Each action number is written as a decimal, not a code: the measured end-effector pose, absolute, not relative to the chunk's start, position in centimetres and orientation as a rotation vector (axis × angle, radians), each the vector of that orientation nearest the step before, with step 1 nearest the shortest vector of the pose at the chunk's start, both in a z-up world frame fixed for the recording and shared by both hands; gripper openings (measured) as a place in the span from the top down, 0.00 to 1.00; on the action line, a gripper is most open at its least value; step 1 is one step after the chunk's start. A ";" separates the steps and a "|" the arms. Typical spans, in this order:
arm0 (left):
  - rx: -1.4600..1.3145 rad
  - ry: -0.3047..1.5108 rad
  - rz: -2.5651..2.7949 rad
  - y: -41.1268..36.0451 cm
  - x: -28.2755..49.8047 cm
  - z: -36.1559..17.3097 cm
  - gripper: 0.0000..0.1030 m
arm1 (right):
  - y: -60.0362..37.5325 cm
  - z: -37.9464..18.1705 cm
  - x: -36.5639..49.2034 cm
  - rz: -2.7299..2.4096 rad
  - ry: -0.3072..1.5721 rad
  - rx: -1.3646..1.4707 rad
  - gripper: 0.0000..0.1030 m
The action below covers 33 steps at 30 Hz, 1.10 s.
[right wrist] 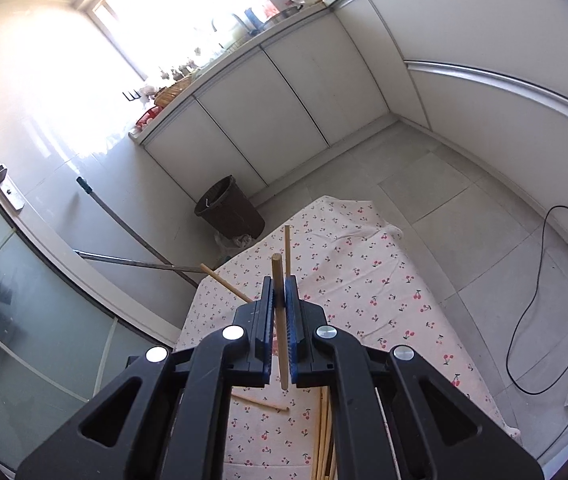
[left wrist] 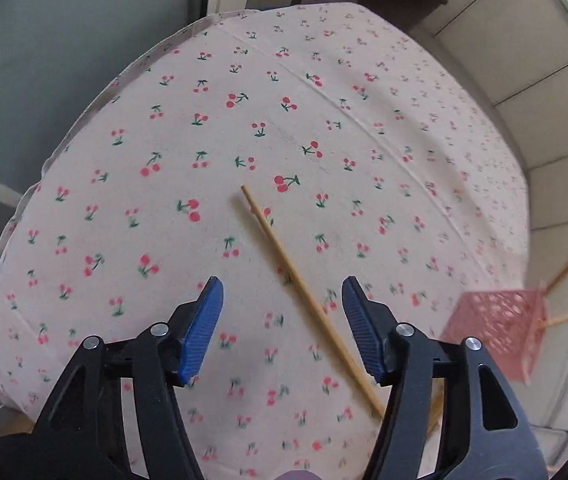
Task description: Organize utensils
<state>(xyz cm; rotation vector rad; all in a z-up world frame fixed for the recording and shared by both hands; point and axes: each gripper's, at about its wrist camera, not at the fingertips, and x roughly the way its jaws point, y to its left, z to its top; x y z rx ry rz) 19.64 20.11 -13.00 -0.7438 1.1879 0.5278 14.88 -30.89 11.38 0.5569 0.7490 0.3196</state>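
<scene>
Left gripper (left wrist: 283, 320): jaws spread wide, holding nothing, hovering above the cherry-print tablecloth (left wrist: 212, 128).
Loose chopsticks (left wrist: 308, 300): a pair lying on the cloth, running from the far middle toward the near right, passing under the right blue pad (left wrist: 360, 328).
Pink basket (left wrist: 500, 332): near right edge of the cloth, blurred, with chopsticks poking out to the right.
Right gripper (right wrist: 280, 300): jaws narrow, clamped on one chopstick (right wrist: 280, 320) that stands nearly upright.
Other chopsticks (right wrist: 260, 400): lying on the cloth below the right gripper.
Bin (right wrist: 230, 208): dark, on the floor beyond the table's far end.
</scene>
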 end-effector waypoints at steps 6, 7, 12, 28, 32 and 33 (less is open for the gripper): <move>-0.559 1.169 0.608 17.8 23.1 -14.8 0.45 | -31.3 9.6 15.7 0.309 0.794 0.568 0.94; -0.531 1.176 0.593 17.3 23.5 -14.9 0.53 | -31.4 9.5 15.7 0.308 0.797 0.567 0.94; -0.441 1.166 0.396 15.2 23.4 -14.6 0.89 | -31.4 9.1 15.9 0.307 0.806 0.571 0.94; -0.315 0.769 0.036 10.0 12.8 0.9 0.95 | -31.0 12.3 14.2 0.366 0.732 0.585 0.94; -0.273 0.639 0.040 8.9 12.2 5.8 0.95 | -30.8 14.3 14.4 0.376 0.694 0.579 0.94; -0.268 0.616 0.036 8.7 12.4 6.8 0.95 | -30.8 14.6 14.5 0.376 0.687 0.577 0.94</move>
